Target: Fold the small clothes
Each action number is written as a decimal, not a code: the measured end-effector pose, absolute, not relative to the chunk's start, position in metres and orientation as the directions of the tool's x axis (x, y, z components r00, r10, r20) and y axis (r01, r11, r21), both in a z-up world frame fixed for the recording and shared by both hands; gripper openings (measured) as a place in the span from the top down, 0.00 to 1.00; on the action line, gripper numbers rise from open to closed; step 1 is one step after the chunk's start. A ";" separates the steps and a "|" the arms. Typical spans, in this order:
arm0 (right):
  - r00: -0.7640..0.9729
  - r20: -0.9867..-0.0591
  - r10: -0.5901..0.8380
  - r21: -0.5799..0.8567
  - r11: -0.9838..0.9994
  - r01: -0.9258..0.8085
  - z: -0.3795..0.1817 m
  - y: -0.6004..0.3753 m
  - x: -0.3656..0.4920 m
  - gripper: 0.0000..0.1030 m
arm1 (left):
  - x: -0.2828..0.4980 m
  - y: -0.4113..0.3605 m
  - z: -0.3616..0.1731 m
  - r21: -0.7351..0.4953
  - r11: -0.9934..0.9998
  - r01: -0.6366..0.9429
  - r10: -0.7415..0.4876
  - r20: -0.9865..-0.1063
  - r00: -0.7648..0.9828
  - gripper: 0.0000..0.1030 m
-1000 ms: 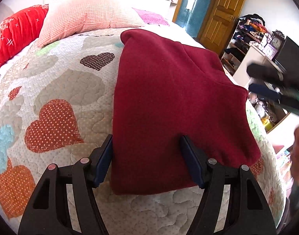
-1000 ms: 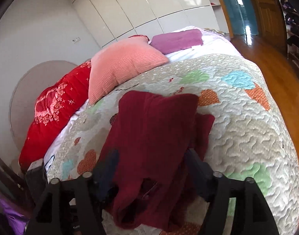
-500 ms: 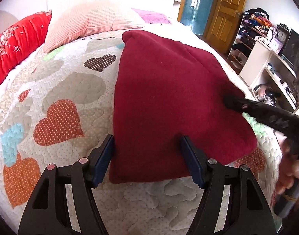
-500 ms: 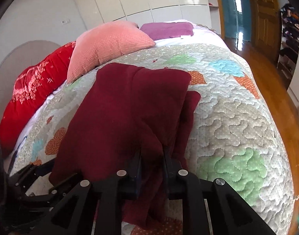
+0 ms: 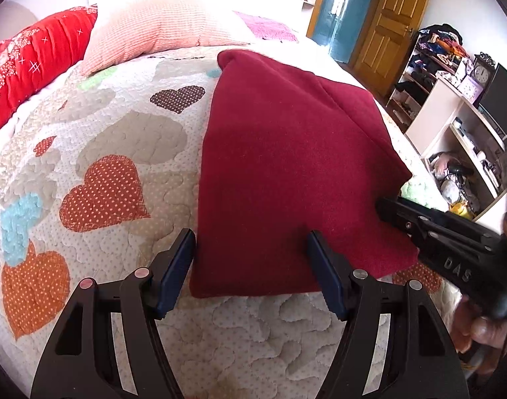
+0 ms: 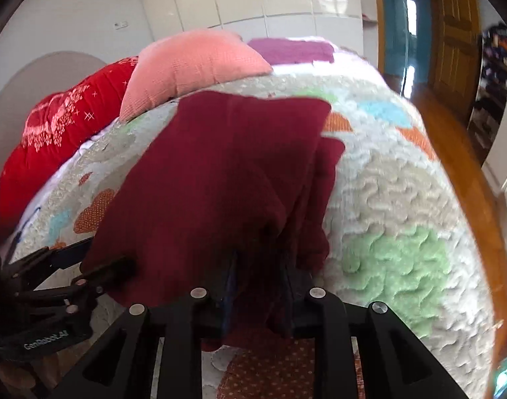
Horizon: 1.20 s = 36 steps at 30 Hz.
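Burgundy knit garment (image 5: 286,166) is lying folded flat on the heart-patterned quilt (image 5: 113,153) that covers the bed, a bit below the pink pillow (image 5: 160,33) and the red pillow (image 5: 27,63) at the head end.

Left gripper (image 5: 251,267) sits at the near hem with its jaws spread wide. The blue pads straddle the near left corner of the cloth, one just off the left edge and one over the fabric, and neither looks like it's squeezing anything.

Right gripper (image 6: 258,291) is at the garment's right side, where the layers bunch up into a loose hanging fold. Its jaws are narrow but easing apart, and the burgundy fabric is packed in between them, still pinched as far as the right wrist view shows. From the left wrist view it comes in from the right with its tip against the cloth's edge. The picture is a little blurry there.
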State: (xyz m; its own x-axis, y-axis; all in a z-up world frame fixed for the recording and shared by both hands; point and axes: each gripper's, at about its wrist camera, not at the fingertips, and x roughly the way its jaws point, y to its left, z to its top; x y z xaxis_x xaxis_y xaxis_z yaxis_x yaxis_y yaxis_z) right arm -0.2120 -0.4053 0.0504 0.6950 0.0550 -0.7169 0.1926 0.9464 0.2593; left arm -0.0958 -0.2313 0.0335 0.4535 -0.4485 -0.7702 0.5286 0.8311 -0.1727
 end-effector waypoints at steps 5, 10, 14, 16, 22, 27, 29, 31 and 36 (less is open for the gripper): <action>0.729 -0.683 0.043 0.264 0.945 0.191 0.075 -0.401 -0.227 0.73 | -0.096 -0.229 0.038 -0.154 0.833 0.532 -0.439 -0.769 0.464 0.33; 0.820 -0.572 -0.031 0.212 0.960 0.183 0.103 -0.391 -0.237 0.64 | -0.091 -0.227 0.046 -0.162 0.830 0.534 -0.452 -0.758 0.471 0.33; 0.802 -0.595 -0.054 0.237 0.941 0.240 0.095 -0.405 -0.211 0.53 | -0.071 -0.222 0.053 -0.214 0.827 0.520 -0.485 -0.740 0.466 0.33; 0.773 -0.632 -0.060 0.262 0.922 0.286 0.080 -0.420 -0.198 0.52 | -0.057 -0.221 0.051 -0.253 0.820 0.513 -0.506 -0.740 0.443 0.31; 0.765 -0.630 0.130 0.501 0.821 0.273 0.034 -0.460 -0.176 0.14 | -0.011 -0.224 0.027 -0.424 0.774 0.471 -0.602 -0.722 0.340 0.21; 0.767 -0.609 0.201 0.512 0.838 0.187 0.032 -0.454 -0.157 0.16 | 0.006 -0.247 0.010 -0.492 0.727 0.480 -0.652 -0.713 0.257 0.13; 0.762 -0.608 0.223 0.506 0.849 0.155 0.034 -0.445 -0.152 0.41 | 0.004 -0.255 0.014 -0.451 0.735 0.507 -0.629 -0.734 0.258 0.16; 0.767 -0.613 0.190 0.464 0.872 0.155 0.044 -0.436 -0.155 0.52 | -0.002 -0.254 0.023 -0.437 0.730 0.525 -0.629 -0.730 0.267 0.38; 0.791 -0.558 0.250 0.472 0.880 0.055 0.081 -0.404 -0.189 0.60 | -0.043 -0.221 0.057 -0.381 0.732 0.565 -0.620 -0.715 0.322 0.51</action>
